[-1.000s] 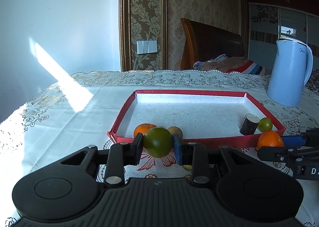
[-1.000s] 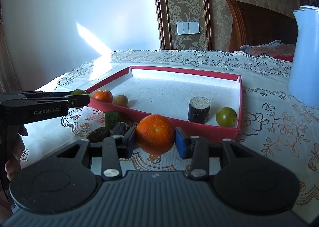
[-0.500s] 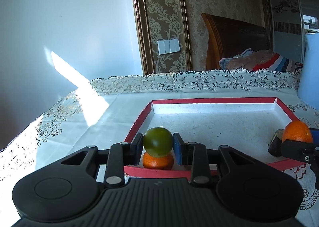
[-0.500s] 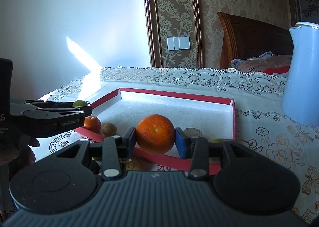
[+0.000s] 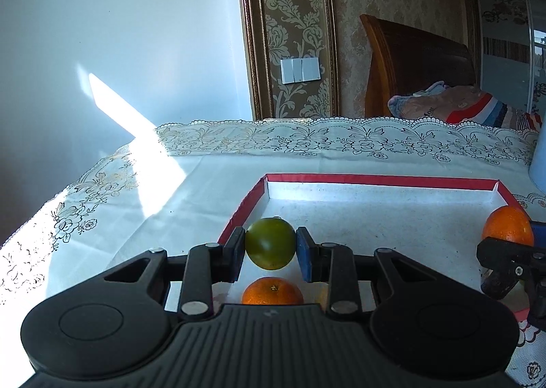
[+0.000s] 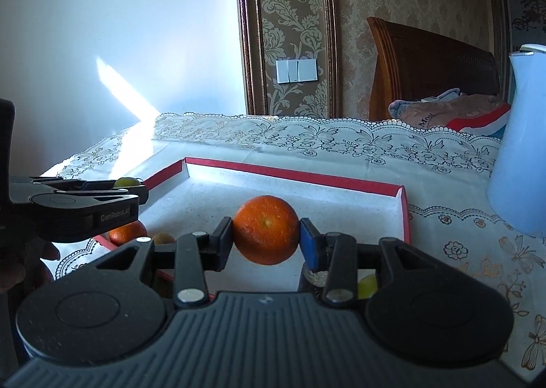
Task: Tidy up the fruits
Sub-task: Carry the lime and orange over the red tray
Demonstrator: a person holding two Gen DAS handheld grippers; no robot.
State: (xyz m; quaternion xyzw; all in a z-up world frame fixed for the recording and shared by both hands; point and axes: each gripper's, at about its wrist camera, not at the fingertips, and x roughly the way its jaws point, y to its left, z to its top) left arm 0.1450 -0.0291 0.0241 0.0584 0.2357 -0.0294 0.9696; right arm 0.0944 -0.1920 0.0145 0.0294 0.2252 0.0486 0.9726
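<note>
My left gripper (image 5: 270,248) is shut on a green round fruit (image 5: 270,243) and hangs above the near left part of the red-rimmed tray (image 5: 382,180). Below it in the tray lies a small orange (image 5: 272,292). My right gripper (image 6: 266,234) is shut on a large orange (image 6: 266,229) over the tray (image 6: 293,175), toward its right side. That large orange (image 5: 507,226) also shows at the right edge of the left wrist view. In the right wrist view the left gripper (image 6: 131,188) sits at the left with the green fruit (image 6: 127,181) peeking out.
A pale blue kettle (image 6: 522,149) stands right of the tray on the lace tablecloth (image 6: 341,139). In the tray's near part lie a small orange (image 6: 127,233), a brownish fruit (image 6: 163,238) and a green fruit (image 6: 368,285). A wooden headboard (image 5: 416,74) rises behind the table.
Both grippers have moved forward from in front of the tray's near rim to above its floor, each still holding its fruit. The fruits in the tray's near part have slipped under the grippers.
</note>
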